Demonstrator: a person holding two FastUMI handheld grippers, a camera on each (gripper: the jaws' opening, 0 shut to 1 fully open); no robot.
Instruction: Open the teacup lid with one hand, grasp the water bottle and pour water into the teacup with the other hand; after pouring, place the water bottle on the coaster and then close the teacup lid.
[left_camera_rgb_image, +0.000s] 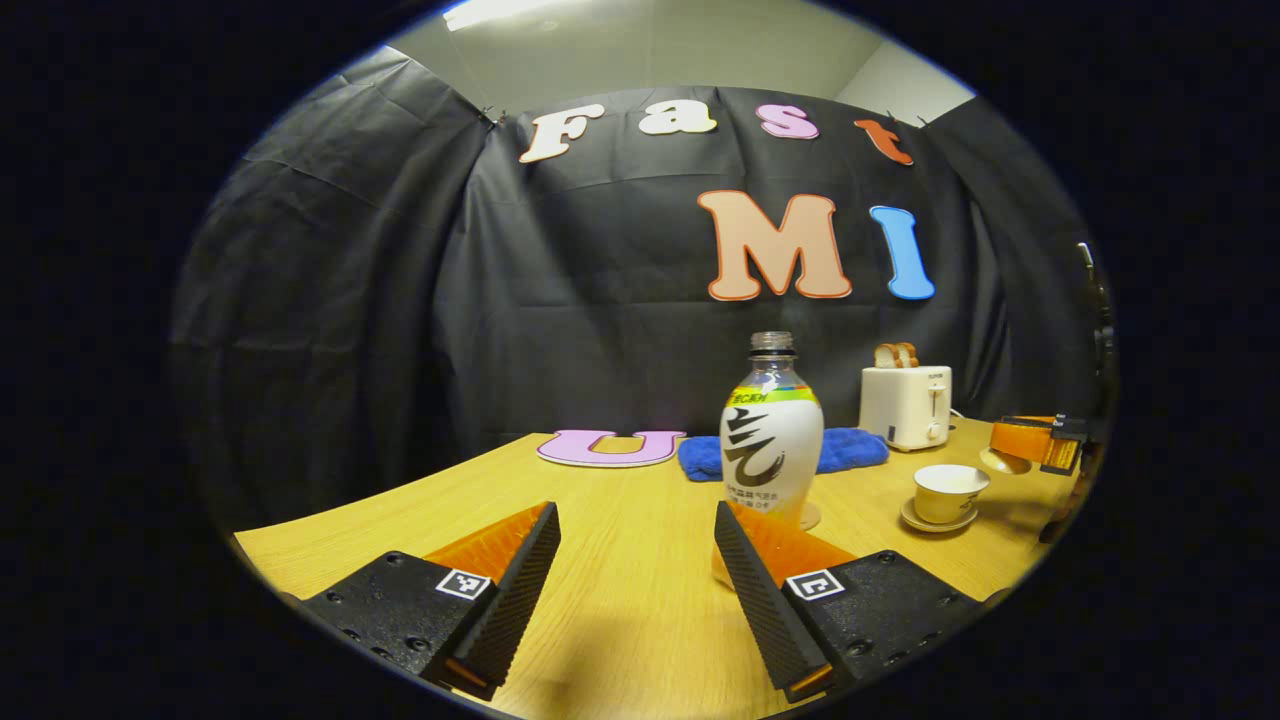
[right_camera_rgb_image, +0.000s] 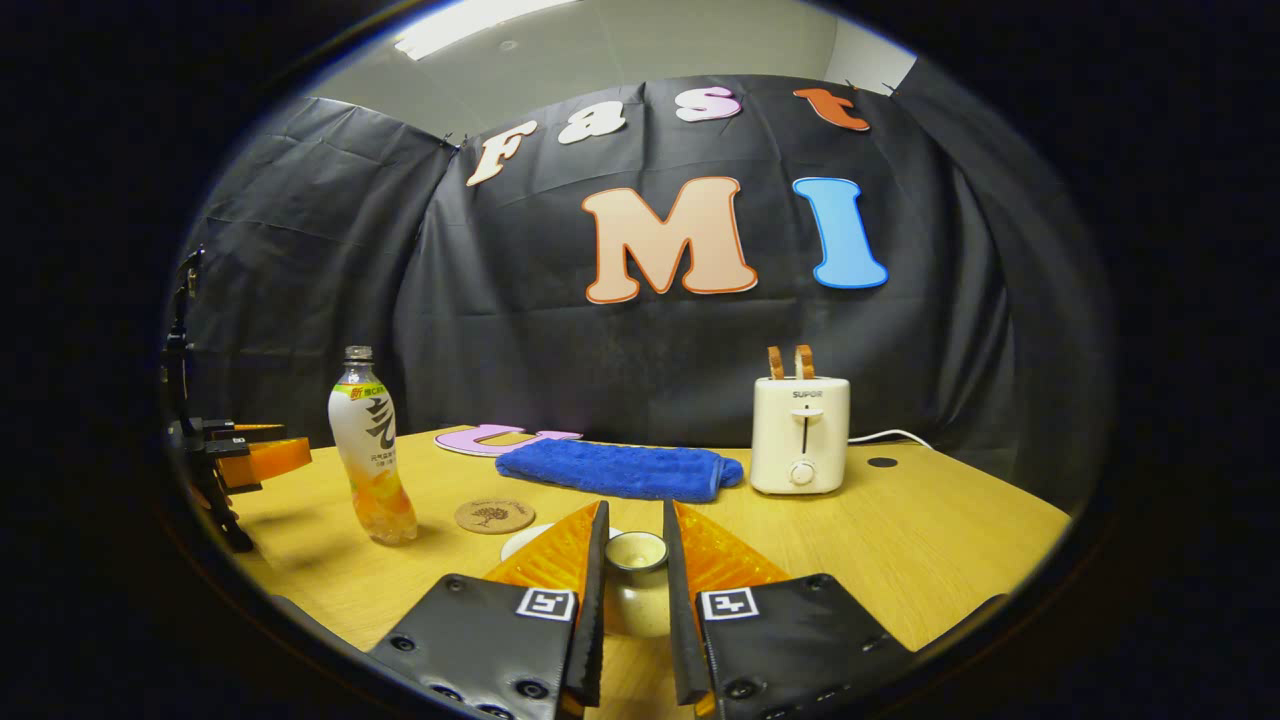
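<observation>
Two tongs are busy. Right gripper (right_camera_rgb_image: 634, 560) pinches the teacup lid (right_camera_rgb_image: 637, 551) so water can go in. Left gripper (left_camera_rgb_image: 637, 560) hangs wide open, the water bottle (left_camera_rgb_image: 771, 440) just ahead, teacup (left_camera_rgb_image: 948, 492) farther right.

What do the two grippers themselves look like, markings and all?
The left gripper and right gripper match: two long wedge-shaped fingers with ribbed inner faces, mounted on black blocks with round screw heads. Each block carries a small square black-and-white tag near the finger base.
</observation>
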